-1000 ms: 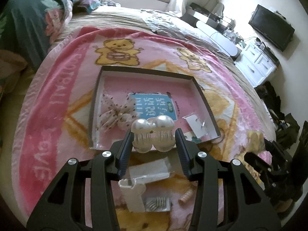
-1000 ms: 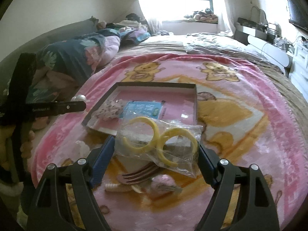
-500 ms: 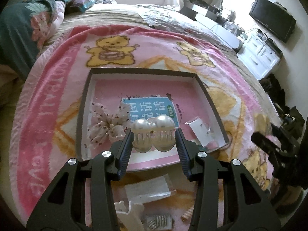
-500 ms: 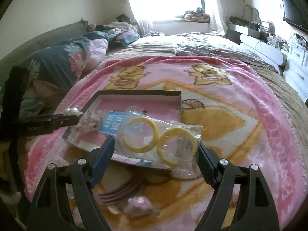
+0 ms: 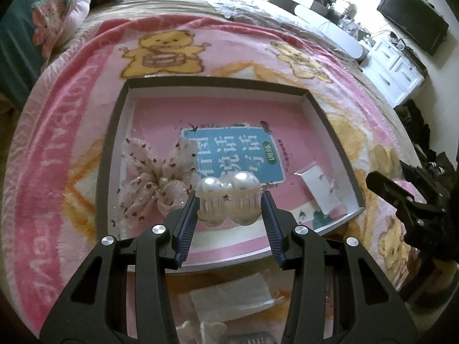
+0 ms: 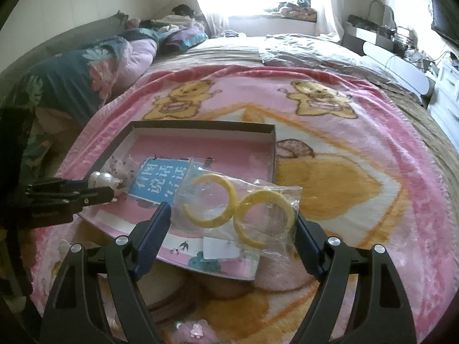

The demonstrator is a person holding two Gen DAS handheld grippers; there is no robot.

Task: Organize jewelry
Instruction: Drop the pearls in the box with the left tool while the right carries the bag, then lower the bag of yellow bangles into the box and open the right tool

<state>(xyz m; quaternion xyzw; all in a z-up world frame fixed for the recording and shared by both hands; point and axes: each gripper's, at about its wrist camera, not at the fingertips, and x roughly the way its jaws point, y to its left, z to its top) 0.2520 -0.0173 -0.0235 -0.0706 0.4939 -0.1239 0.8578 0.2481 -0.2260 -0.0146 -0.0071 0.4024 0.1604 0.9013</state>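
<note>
The left gripper [image 5: 229, 205] clamps a pearl clip [image 5: 228, 197] over the box [image 5: 330, 120], while the right gripper [image 6: 233, 223] pinches a bag [image 6: 243, 200] of yellow hoops, box at 12 o'clock.

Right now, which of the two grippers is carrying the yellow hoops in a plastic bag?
The right gripper: it holds the bagged yellow hoops, while the left gripper grips the pearl clip.

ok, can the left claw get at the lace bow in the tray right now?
Probably not: the left claw is shut on the pearl clip, so it has no free grip for the lace bow, though nothing blocks the path.
</note>
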